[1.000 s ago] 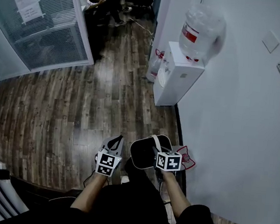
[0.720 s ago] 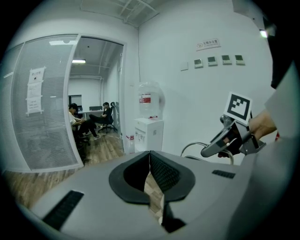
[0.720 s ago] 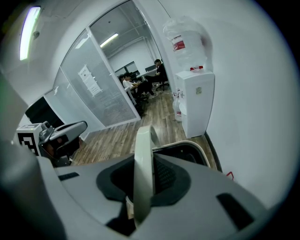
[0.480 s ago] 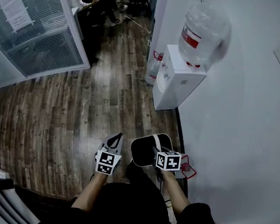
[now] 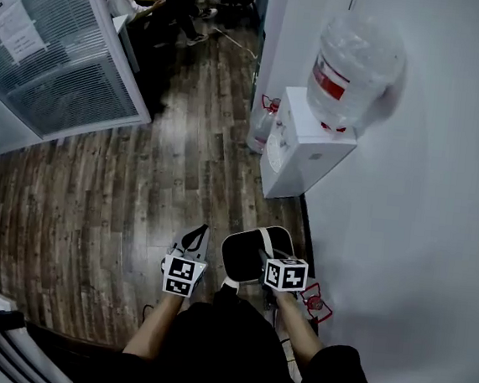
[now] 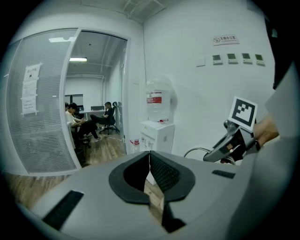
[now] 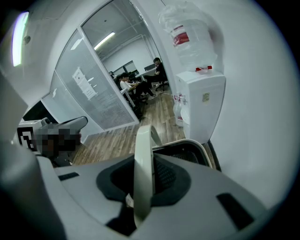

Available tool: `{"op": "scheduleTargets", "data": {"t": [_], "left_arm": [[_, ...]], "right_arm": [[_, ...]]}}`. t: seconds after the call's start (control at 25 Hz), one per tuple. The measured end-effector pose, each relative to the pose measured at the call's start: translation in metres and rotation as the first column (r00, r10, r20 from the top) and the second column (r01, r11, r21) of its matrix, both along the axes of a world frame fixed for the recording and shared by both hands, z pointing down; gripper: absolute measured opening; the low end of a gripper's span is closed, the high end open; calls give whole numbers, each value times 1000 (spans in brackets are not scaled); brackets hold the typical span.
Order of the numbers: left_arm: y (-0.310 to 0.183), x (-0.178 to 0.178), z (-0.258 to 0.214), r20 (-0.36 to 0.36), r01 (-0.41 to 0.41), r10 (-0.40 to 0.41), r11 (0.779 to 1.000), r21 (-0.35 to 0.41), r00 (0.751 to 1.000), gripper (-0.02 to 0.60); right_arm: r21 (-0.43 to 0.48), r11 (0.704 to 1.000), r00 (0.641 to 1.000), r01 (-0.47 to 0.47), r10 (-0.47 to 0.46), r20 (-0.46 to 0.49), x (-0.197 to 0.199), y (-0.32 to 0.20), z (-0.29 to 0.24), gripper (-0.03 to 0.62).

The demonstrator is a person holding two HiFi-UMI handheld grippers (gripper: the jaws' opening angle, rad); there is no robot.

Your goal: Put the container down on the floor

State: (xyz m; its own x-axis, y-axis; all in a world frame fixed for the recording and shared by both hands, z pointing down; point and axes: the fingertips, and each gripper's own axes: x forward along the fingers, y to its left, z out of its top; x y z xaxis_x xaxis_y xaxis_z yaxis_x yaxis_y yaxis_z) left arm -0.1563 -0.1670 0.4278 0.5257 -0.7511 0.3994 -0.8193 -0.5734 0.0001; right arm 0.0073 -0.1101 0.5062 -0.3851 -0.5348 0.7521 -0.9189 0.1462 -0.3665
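Left gripper (image 5: pixel 198 235) holds its fingers closed and empty; right gripper (image 5: pixel 264 246) clamps the container handle (image 7: pixel 143 173).

We've got plenty of open floor (image 5: pixel 111 208) ahead and left; water dispenser (image 5: pixel 304 155) and wall (image 5: pixel 411 245) block the floor's right edge.

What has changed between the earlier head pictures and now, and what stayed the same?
The person has walked forward: the white water dispenser and the small red object by the wall now look nearer. Nothing was gripped or released. The right gripper still holds the dark, pale-rimmed container by its handle; the left gripper stays shut, empty.
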Motion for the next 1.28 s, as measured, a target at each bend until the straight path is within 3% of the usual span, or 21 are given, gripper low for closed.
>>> {"op": "scheduleTargets", "data": {"t": [0.4, 0.68, 0.88, 1.08, 1.28], "left_arm": [[-39, 19, -2, 1, -25, 25, 1000, -4, 1000, 15], [-76, 47, 7, 5, -123, 124, 992, -22, 992, 15], [-122, 71, 15, 1, -224, 224, 974, -30, 975, 15], [-172, 98, 21, -29, -312, 311, 949, -49, 950, 15], [-218, 118, 28, -31, -403, 402, 913, -63, 915, 15]], "right_arm": [[17, 1000, 1000, -17, 17, 3, 13, -43, -6, 69], [-12, 994, 994, -109, 109, 1, 35, -59, 4, 69], [-22, 978, 978, -206, 206, -5, 55, -75, 14, 69], [-27, 942, 943, -333, 333, -6, 76, -92, 30, 69], [-57, 865, 866, -499, 500, 12, 104, -111, 43, 69]]}}
